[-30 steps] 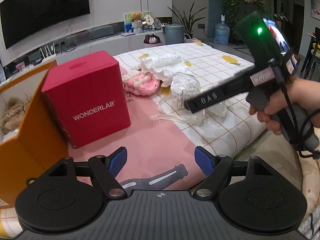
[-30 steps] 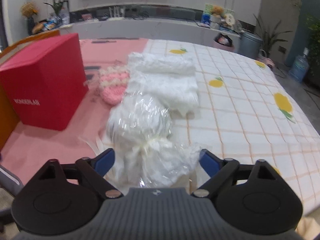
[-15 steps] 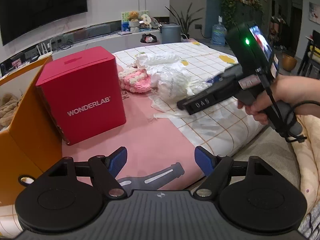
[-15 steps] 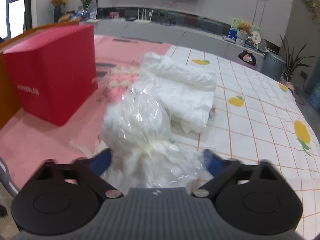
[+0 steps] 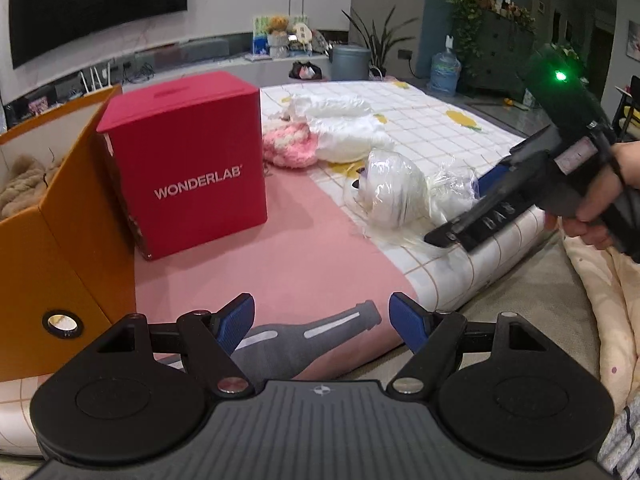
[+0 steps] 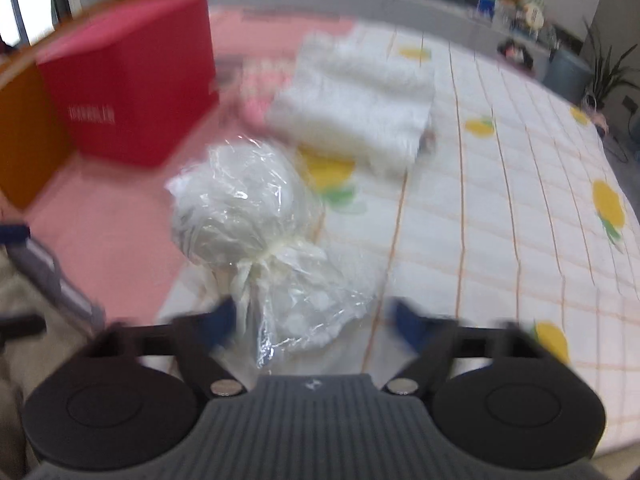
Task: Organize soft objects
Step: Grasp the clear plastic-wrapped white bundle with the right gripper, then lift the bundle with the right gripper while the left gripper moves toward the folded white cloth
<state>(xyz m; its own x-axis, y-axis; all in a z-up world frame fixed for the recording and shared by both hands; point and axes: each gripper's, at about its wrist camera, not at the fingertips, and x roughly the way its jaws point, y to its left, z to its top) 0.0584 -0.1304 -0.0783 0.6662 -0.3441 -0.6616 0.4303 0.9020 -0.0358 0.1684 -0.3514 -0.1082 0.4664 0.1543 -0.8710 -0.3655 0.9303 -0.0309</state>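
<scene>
A clear plastic bag of white stuffing (image 5: 390,192) (image 6: 244,208) lies tied on the checked mat. Its crinkled tail reaches between the fingers of my right gripper (image 6: 314,316) (image 5: 460,210). That gripper's jaws are opening, and the pads do not press on the bag. A hand holds it, tilted down at the bag's near end. Behind lie a white fluffy cloth (image 5: 344,136) (image 6: 352,104) and a pink knitted piece (image 5: 290,146). My left gripper (image 5: 322,312) stands open over the pink mat, holding nothing.
A red WONDERLAB box (image 5: 184,160) (image 6: 128,88) stands on the pink mat. Left of it is an open orange box (image 5: 68,248) with a beige plush (image 5: 20,188) inside. The mat's edge runs close in front of both grippers. A patterned quilt (image 5: 608,300) lies at the right.
The right gripper has tipped further down toward the bag's tied tail, and its view is now blurred. The left gripper's jaws stay as wide as before.
</scene>
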